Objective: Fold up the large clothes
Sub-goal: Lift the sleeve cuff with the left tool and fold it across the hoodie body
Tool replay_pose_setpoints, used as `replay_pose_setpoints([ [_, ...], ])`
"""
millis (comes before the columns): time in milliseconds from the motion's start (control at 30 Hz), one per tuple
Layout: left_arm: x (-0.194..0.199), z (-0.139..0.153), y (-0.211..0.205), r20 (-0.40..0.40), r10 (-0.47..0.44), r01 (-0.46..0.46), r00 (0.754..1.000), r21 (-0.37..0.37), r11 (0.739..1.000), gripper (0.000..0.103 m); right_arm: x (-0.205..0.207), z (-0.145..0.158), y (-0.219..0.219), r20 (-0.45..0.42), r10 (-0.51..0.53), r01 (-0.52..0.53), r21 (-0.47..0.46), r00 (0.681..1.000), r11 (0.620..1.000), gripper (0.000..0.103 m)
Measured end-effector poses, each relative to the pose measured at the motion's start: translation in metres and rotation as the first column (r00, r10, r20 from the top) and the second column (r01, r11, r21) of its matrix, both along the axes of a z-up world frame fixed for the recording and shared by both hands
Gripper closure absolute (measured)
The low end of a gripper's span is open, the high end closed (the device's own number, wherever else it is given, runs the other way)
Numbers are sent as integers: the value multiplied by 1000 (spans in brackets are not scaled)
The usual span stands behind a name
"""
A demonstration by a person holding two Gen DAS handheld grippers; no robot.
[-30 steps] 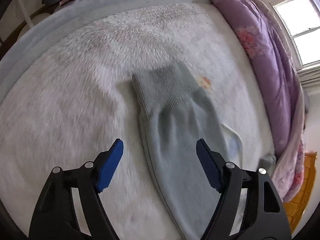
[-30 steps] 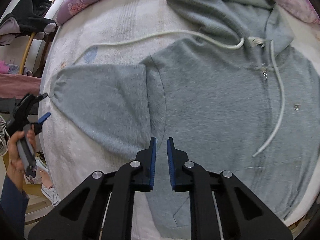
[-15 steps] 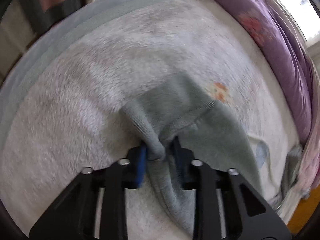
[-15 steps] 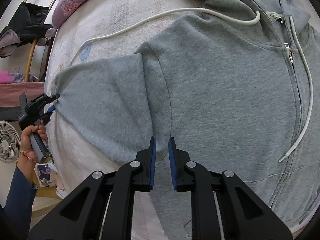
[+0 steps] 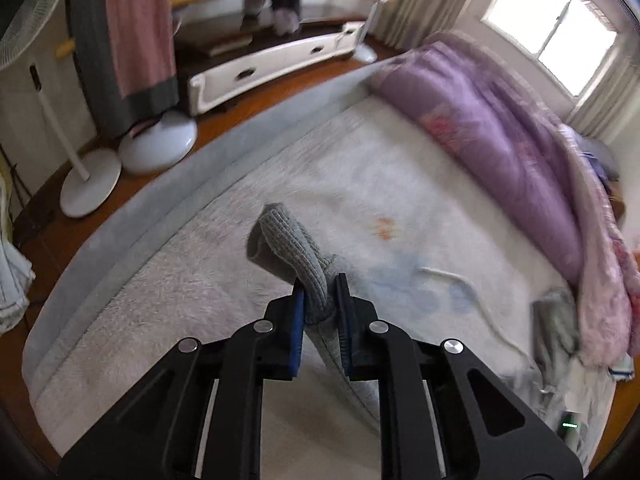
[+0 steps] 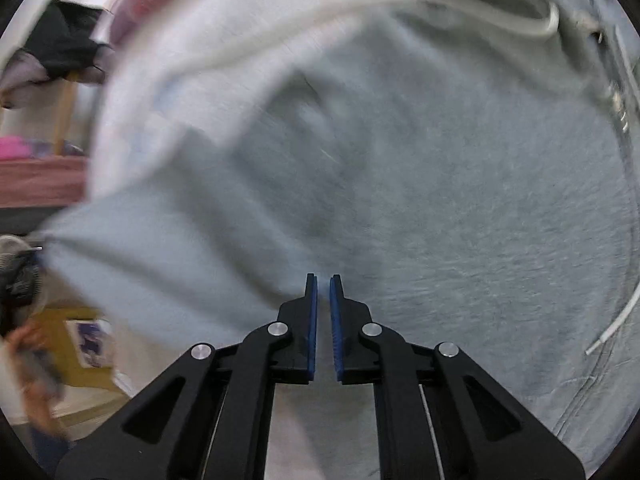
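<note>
A grey zip hoodie (image 6: 460, 220) lies spread on a white fluffy bed cover (image 5: 200, 280). My left gripper (image 5: 320, 280) has its jaws closing, the blue pads pressed on the ribbed cuff (image 5: 280, 232) of the sleeve. The cuff is lifted off the bed and the sleeve (image 5: 348, 368) hangs below it. In the right wrist view that sleeve (image 6: 168, 248) rises, blurred, toward the left. My right gripper (image 6: 323, 277) points down near the armpit. Its jaws are closing to a thin gap with nothing between them. A white drawstring (image 6: 616, 320) runs down the hoodie's front.
A purple quilt (image 5: 520, 140) is heaped along the far right side of the bed. Beyond the grey mattress edge (image 5: 160, 208) stand two white fan bases (image 5: 158, 142), a white drawer unit (image 5: 272, 64) and hanging clothes (image 5: 136, 32). A white cord (image 5: 472, 292) lies on the cover.
My left gripper went from open over the flat cuff to shut on it and lifted it well off the bed. My right gripper sank closer to the hoodie and its gap narrowed.
</note>
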State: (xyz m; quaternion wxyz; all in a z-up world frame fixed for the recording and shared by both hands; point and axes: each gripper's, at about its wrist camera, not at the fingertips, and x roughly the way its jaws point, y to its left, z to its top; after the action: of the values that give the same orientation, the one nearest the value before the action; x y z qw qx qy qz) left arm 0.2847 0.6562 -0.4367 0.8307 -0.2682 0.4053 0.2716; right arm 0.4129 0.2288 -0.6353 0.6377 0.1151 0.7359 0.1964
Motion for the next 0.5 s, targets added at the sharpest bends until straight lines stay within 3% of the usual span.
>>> replay_pose_setpoints([
  [100, 9, 43, -50, 80, -72, 67, 994, 61, 996, 89, 4, 1, -15, -42, -48, 51, 89, 998, 995, 98],
  [233, 36, 92, -131, 191, -184, 170, 964, 90, 981, 89, 4, 32, -58, 9, -49, 47, 152, 999, 987, 97],
  [333, 69, 119, -220, 262, -314, 291, 912, 124, 949, 89, 4, 56, -118, 55, -95, 85, 169, 994, 982, 96],
  [433, 101, 118, -300, 274, -409, 391, 870, 120, 913, 89, 3, 72, -193, 103, -144, 129, 134, 984, 982, 95],
  [500, 125, 101, -365, 264, -473, 471, 841, 73, 879, 89, 3, 83, -248, 141, -166, 156, 79, 976, 985, 94],
])
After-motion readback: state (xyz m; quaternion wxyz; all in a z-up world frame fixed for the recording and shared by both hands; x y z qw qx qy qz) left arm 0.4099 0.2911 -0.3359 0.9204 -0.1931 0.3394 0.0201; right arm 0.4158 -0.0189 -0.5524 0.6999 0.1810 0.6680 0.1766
